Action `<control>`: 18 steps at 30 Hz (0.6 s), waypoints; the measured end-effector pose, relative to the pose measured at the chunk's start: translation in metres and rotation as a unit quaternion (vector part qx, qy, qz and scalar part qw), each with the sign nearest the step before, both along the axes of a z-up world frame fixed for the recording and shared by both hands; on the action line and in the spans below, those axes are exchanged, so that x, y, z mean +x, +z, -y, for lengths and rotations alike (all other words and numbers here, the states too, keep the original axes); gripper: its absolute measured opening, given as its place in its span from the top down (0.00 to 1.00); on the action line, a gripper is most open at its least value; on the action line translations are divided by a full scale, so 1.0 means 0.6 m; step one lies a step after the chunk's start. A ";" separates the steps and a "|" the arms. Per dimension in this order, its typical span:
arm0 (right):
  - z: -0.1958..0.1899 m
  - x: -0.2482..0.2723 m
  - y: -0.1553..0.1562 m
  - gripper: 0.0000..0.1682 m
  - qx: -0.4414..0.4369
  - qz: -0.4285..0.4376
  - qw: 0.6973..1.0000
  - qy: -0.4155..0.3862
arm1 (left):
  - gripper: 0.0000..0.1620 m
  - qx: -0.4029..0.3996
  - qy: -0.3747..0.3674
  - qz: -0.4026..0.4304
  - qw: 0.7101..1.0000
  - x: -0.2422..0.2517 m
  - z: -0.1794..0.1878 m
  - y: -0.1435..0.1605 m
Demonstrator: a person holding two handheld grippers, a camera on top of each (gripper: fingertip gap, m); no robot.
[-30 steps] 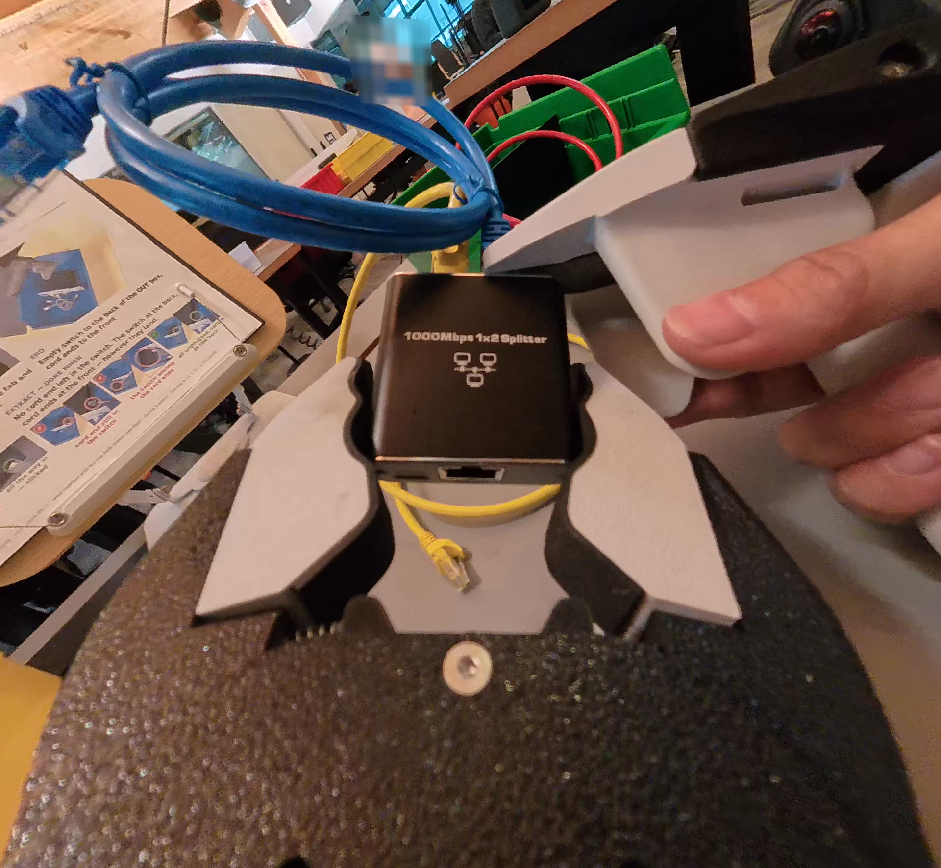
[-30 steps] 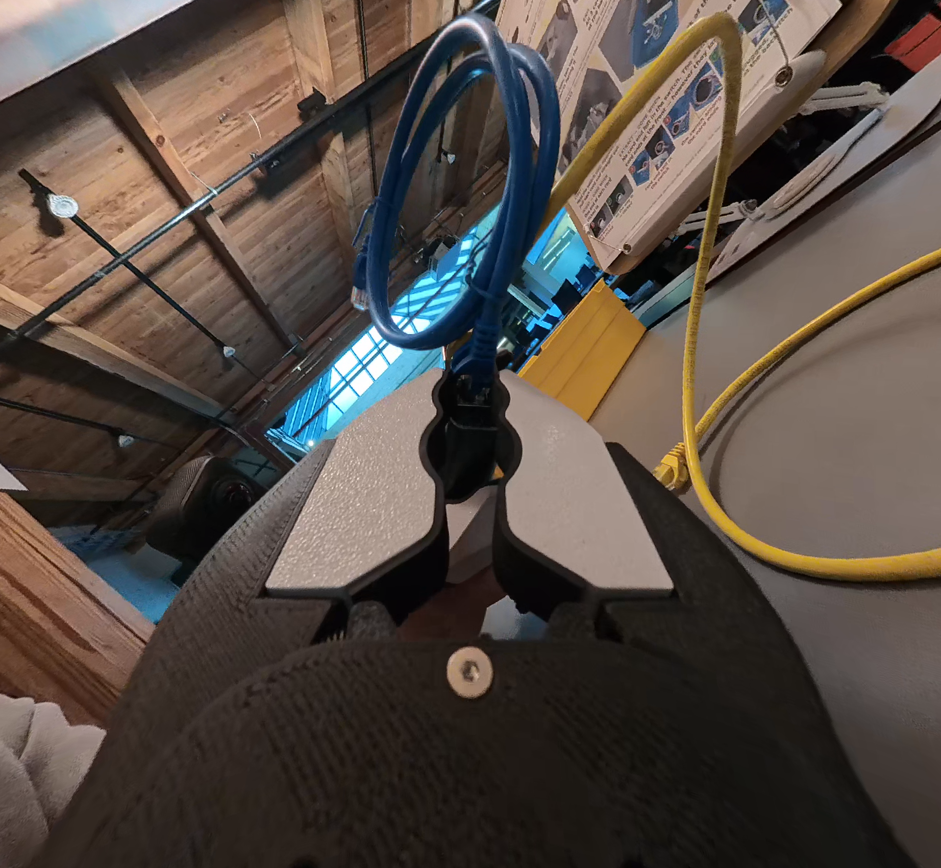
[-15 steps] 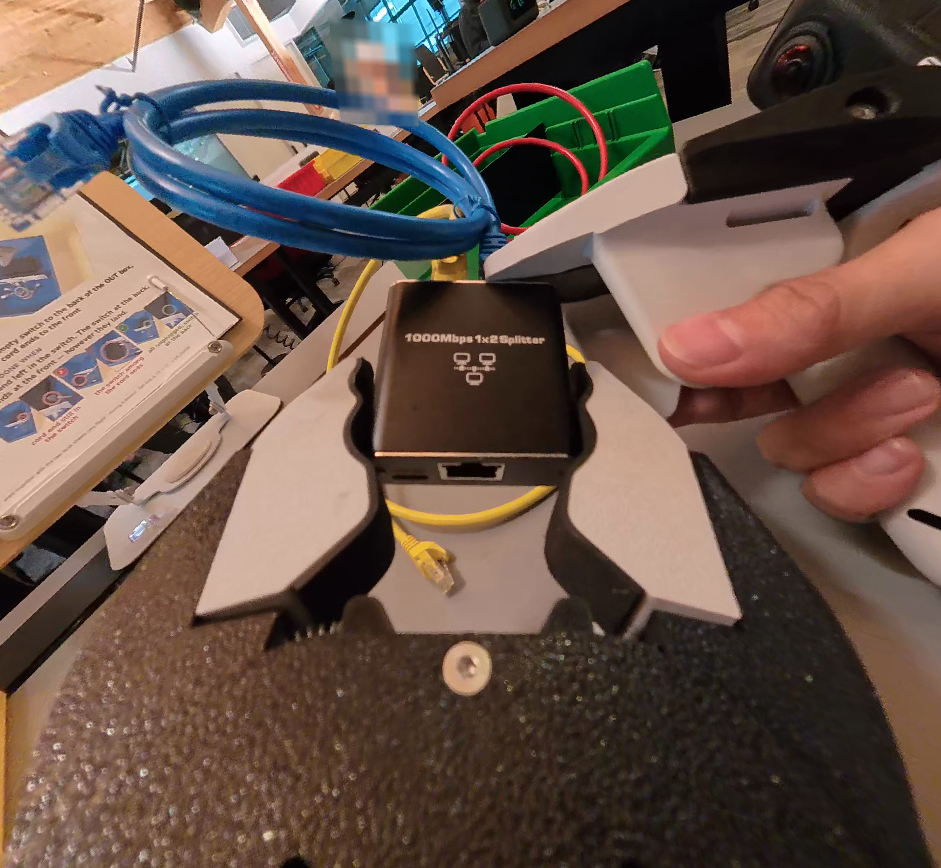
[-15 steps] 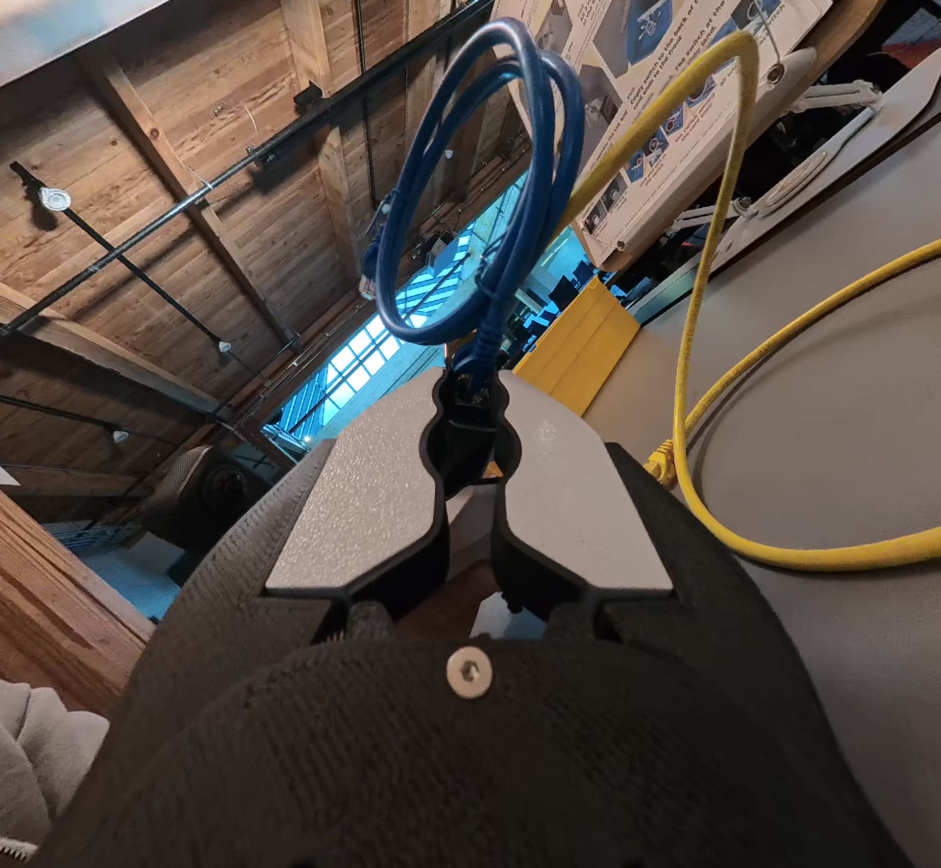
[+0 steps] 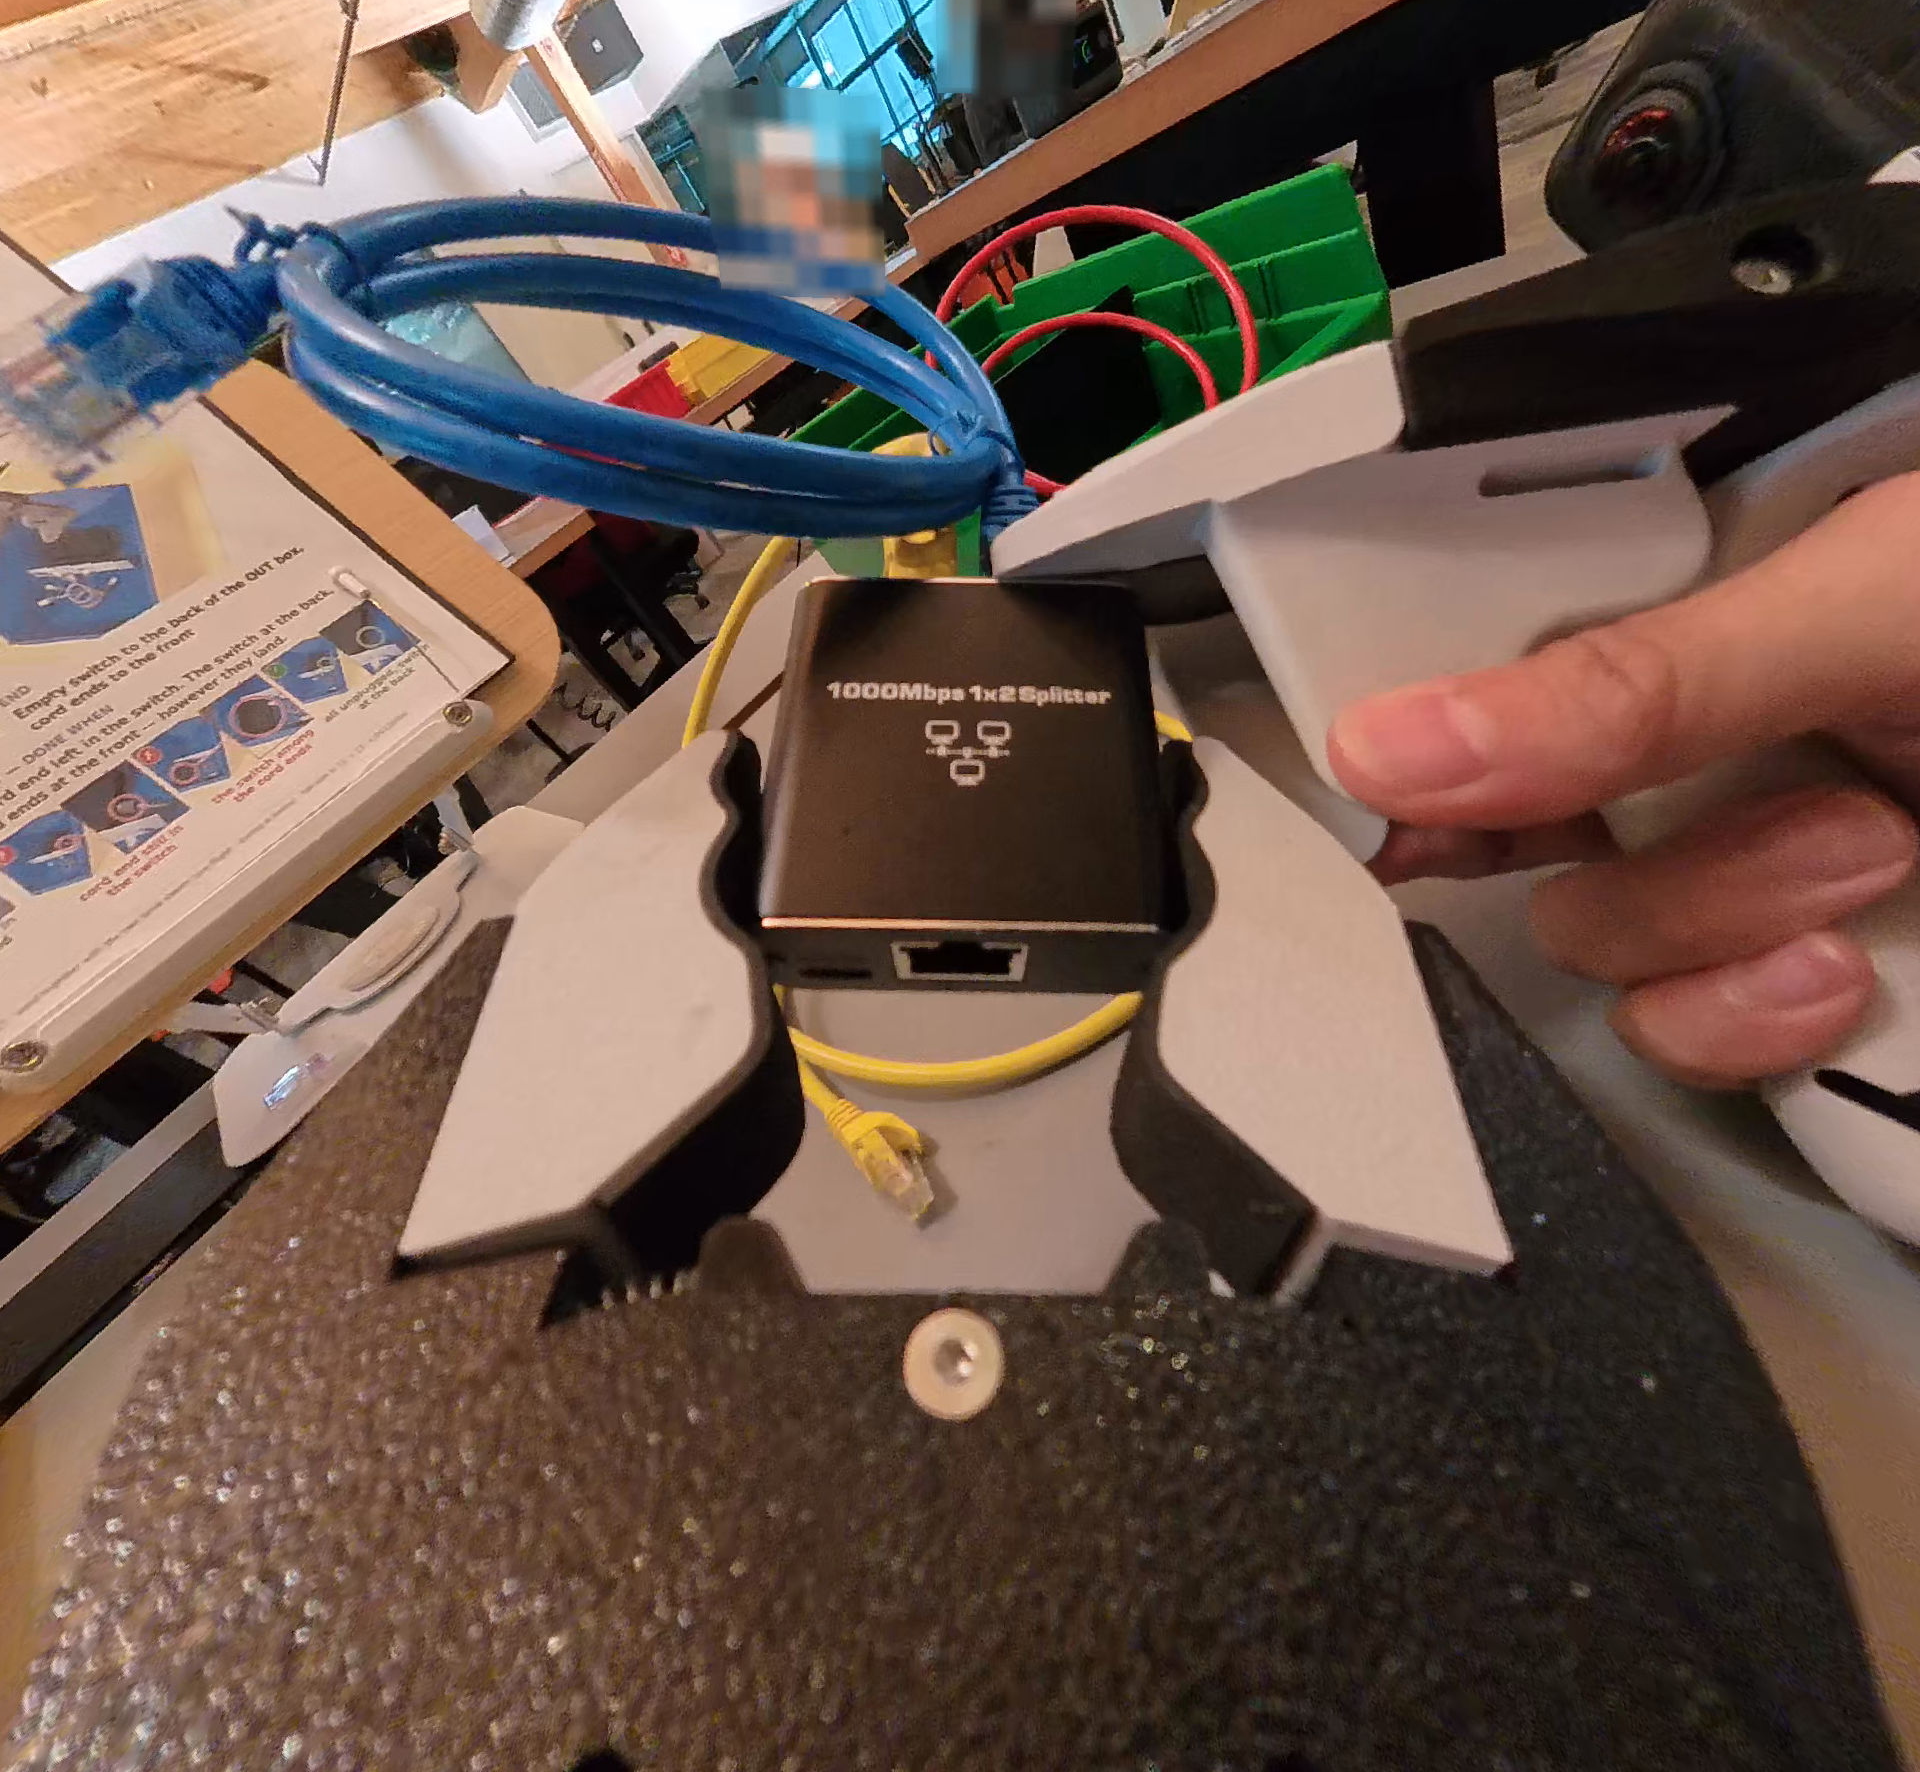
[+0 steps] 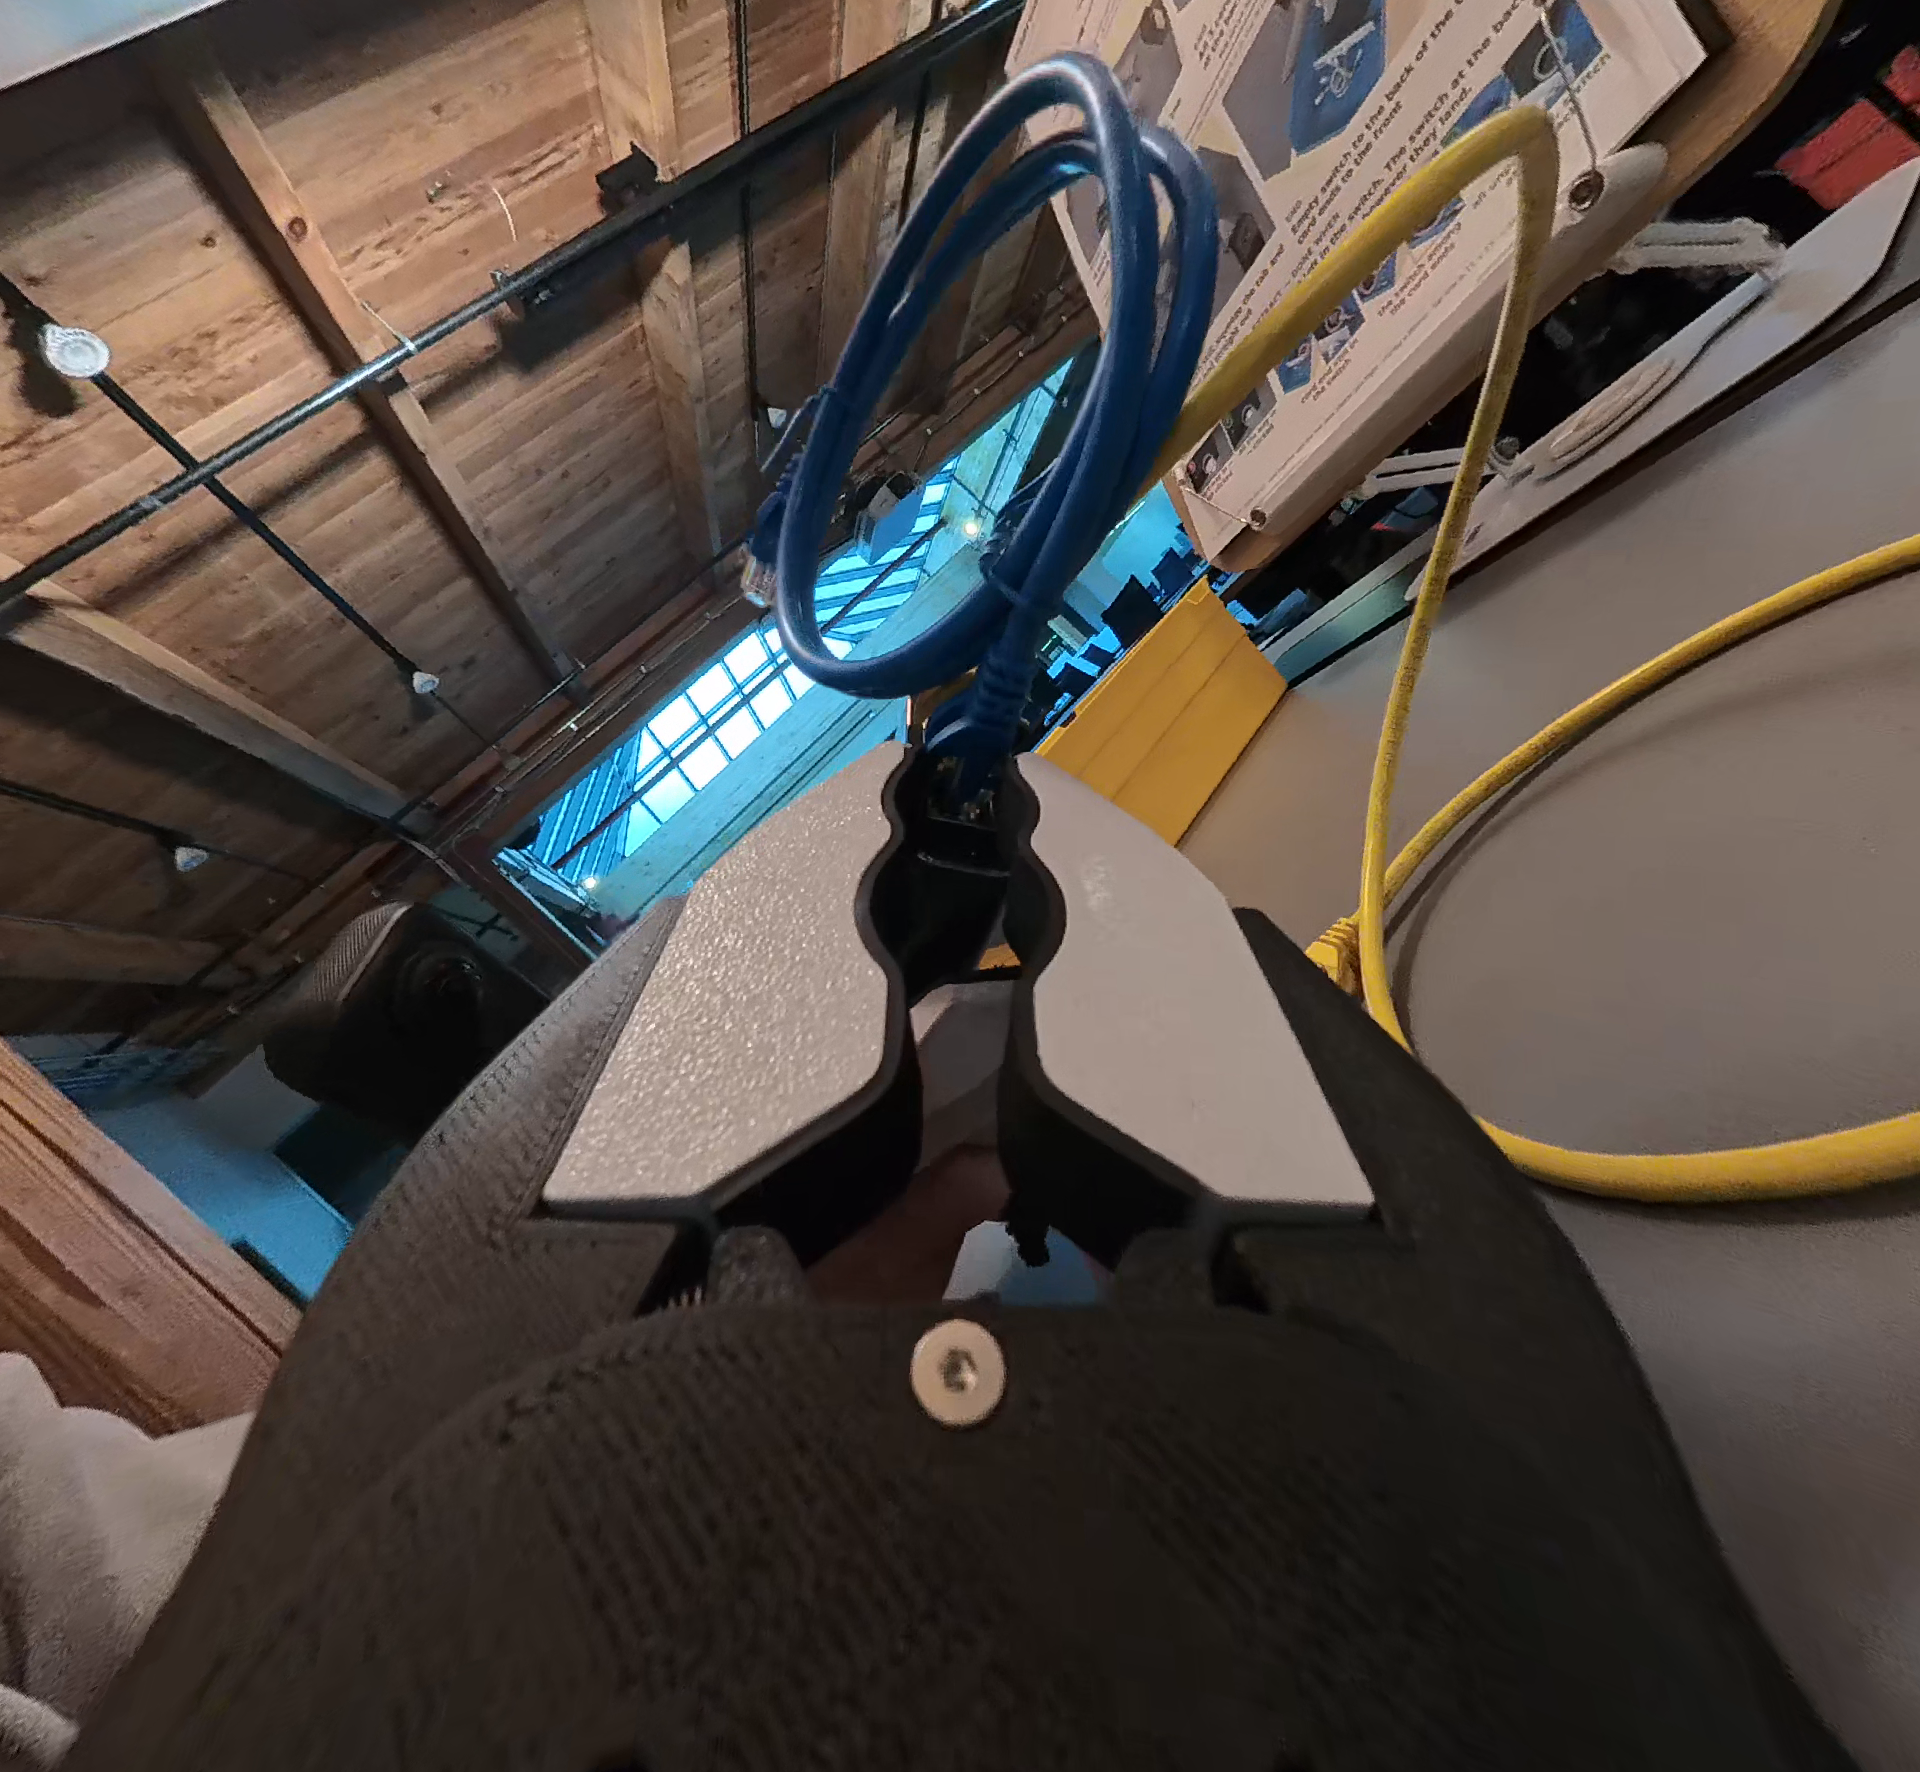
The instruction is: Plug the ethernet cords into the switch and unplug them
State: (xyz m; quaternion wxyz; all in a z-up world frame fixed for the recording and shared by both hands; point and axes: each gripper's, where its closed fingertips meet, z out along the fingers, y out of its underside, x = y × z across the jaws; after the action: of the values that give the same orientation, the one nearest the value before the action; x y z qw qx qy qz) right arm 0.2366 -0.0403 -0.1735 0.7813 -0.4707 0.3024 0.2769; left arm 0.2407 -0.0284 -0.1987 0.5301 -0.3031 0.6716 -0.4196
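At the far left of the left wrist view an instruction sheet (image 5: 208, 683) with small photographs lies on a wooden board (image 5: 457, 579) that is tilted up from the grey table (image 5: 1662, 1192). Next to it, the free plug of the blue ethernet cord (image 5: 644, 434) hangs in the air above the sheet, and the cord's tied coil reaches rightward to the far edge of the switch (image 5: 961, 766). The switch, a small black box with white print on top, is lifted off the table and clamped by its two sides between the left tongs (image 5: 961, 839), its one empty port facing the camera. Below it a yellow ethernet cord (image 5: 966, 1062) curves across the table, one loose plug lying under the tongs and its other end meeting the switch's far side. Behind the switch stands a green bin (image 5: 1226, 309) with a red cable (image 5: 1101, 216) looped over it. At the right a hand (image 5: 1704, 829) holds the right tongs (image 6: 961, 839), which in the right wrist view are clenched on the blue cord's near plug, right at the back of the switch; whether that plug is seated in a port cannot be told. Further right in that view the yellow cord arcs up and loops over the table.
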 end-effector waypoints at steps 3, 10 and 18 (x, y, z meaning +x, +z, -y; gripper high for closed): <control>0.001 0.001 0.000 0.91 -0.012 0.023 1.000 -0.003 | 0.54 -0.012 -0.004 -0.003 1.000 0.002 0.002 -0.002; 0.001 -0.003 0.012 0.90 -0.042 0.088 0.995 -0.002 | 0.54 -0.036 -0.007 0.006 0.999 0.000 0.004 0.007; 0.002 -0.011 0.026 0.92 -0.048 0.136 0.989 0.013 | 0.54 -0.020 0.000 0.039 0.999 -0.005 0.003 0.023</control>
State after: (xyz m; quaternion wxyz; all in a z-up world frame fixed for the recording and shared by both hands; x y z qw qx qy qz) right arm 0.2301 -0.0413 -0.1580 0.7879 -0.5447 0.2006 0.2054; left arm 0.2378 -0.0300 -0.1848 0.5496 -0.2969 0.6418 -0.4448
